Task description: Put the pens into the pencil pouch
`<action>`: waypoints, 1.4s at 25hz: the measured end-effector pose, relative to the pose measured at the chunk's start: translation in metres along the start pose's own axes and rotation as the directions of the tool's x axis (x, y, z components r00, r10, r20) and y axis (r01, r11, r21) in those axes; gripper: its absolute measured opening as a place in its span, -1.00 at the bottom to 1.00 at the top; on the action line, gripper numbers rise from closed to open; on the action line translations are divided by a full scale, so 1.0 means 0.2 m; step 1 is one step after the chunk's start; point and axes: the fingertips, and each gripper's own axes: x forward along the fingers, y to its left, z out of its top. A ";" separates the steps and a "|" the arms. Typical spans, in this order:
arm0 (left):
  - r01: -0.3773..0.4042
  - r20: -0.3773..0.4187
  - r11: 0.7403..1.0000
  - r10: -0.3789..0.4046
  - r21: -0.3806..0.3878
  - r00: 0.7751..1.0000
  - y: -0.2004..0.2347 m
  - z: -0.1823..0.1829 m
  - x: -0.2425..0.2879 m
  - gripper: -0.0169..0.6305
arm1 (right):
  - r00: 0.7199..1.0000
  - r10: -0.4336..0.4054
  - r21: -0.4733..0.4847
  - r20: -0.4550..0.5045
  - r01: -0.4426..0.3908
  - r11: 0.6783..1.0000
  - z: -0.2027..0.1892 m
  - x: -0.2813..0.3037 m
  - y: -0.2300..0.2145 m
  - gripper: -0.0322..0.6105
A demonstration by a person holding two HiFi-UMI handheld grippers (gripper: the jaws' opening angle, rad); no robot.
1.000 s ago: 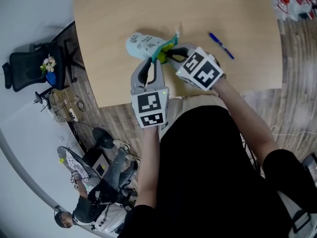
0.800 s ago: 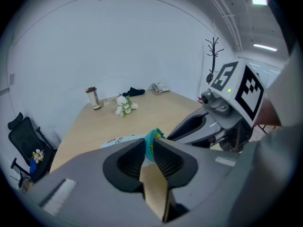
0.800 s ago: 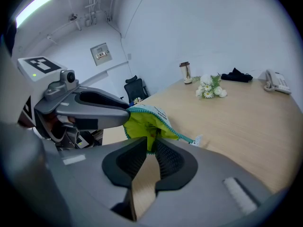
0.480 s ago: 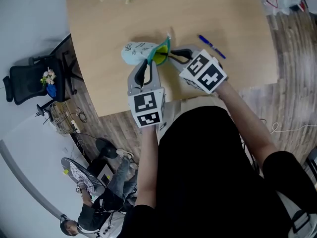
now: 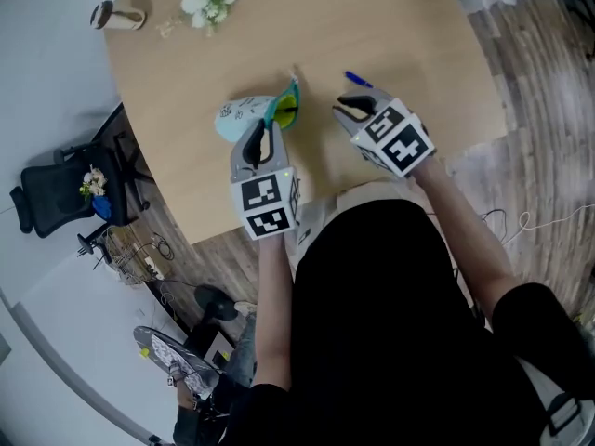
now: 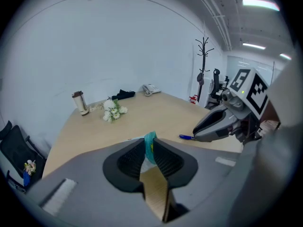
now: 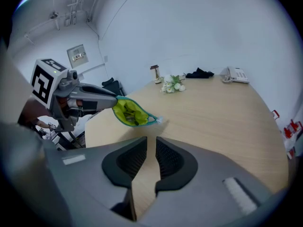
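Left gripper (image 5: 276, 124) clamps pencil pouch (image 5: 244, 113) rim; right gripper (image 5: 347, 110) empty, jaws slightly parted, blue pen (image 5: 358, 79) just beyond its tips, lying crosswise

Right of the pencil pouch (image 5: 244, 114), at its open mouth, the worktop (image 5: 409, 26) lies bare as far as the blue pen (image 5: 358, 79), leaving a clear lane to that mouth. The left gripper (image 5: 269, 128), jaws clamped on the pouch's rim, blocks its near side. Beyond the pouch, flowers (image 5: 209, 0) and a tumbler (image 5: 116, 14) stand well apart.
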 end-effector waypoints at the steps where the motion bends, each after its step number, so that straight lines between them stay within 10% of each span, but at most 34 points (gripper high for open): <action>1: 0.006 0.000 1.000 -0.006 0.004 1.000 0.00 0.01 0.01 -0.78 | 1.000 -0.020 0.003 -0.008 0.020 1.000 -0.03 -0.02 -0.03 -0.76; 16: 0.064 0.000 0.997 -0.064 0.038 0.998 -0.12 0.06 0.11 -0.78 | 0.967 -0.217 0.089 -0.135 0.230 0.969 -0.46 -0.19 -0.40 -0.76; 35: 0.035 0.004 0.999 -0.035 0.011 0.999 -0.12 0.08 0.09 -0.78 | 0.935 -0.250 -0.080 -0.252 0.237 0.968 -0.61 -0.07 -0.47 -0.77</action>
